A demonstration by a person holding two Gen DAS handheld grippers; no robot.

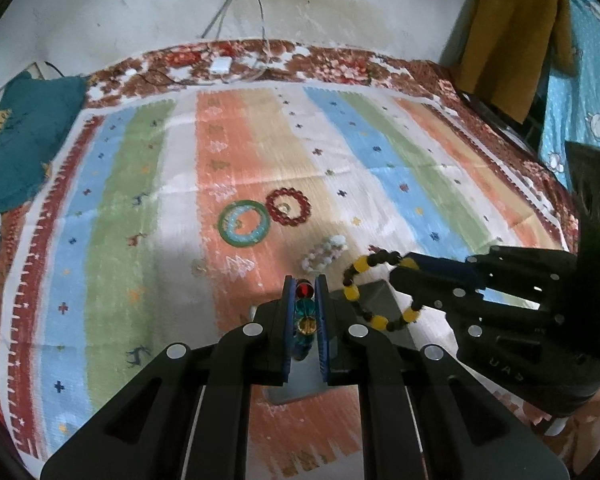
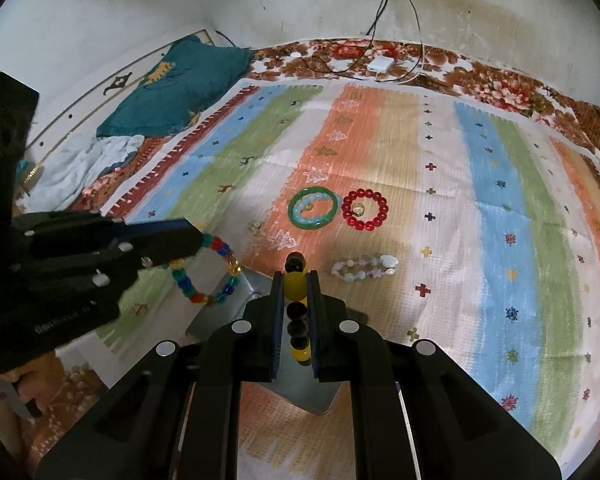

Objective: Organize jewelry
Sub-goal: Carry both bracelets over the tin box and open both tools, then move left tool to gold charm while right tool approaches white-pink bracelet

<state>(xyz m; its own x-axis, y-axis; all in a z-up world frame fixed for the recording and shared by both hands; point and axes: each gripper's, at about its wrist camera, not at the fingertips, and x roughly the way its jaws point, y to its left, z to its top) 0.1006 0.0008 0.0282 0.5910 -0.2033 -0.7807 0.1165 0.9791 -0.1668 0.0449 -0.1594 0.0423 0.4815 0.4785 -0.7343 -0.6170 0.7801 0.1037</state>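
My left gripper (image 1: 305, 292) is shut on a multicoloured bead bracelet (image 1: 305, 312), which hangs from it in the right wrist view (image 2: 204, 276). My right gripper (image 2: 296, 280) is shut on a yellow-and-black bead bracelet (image 2: 296, 308), seen hanging in the left wrist view (image 1: 374, 288). Both are held above a grey metal tray (image 2: 256, 288) on the striped cloth (image 2: 500, 240). On the cloth lie a green bangle (image 2: 313, 206) with a pale blue bracelet inside it, a red bead bracelet (image 2: 365, 209) and a pastel bead bracelet (image 2: 364, 269).
A teal pillow (image 2: 172, 92) and pale cloth (image 2: 84, 164) lie at the far left. A white charger (image 2: 380, 65) with cables sits at the back by the wall. A mustard garment (image 1: 516, 32) hangs at the right.
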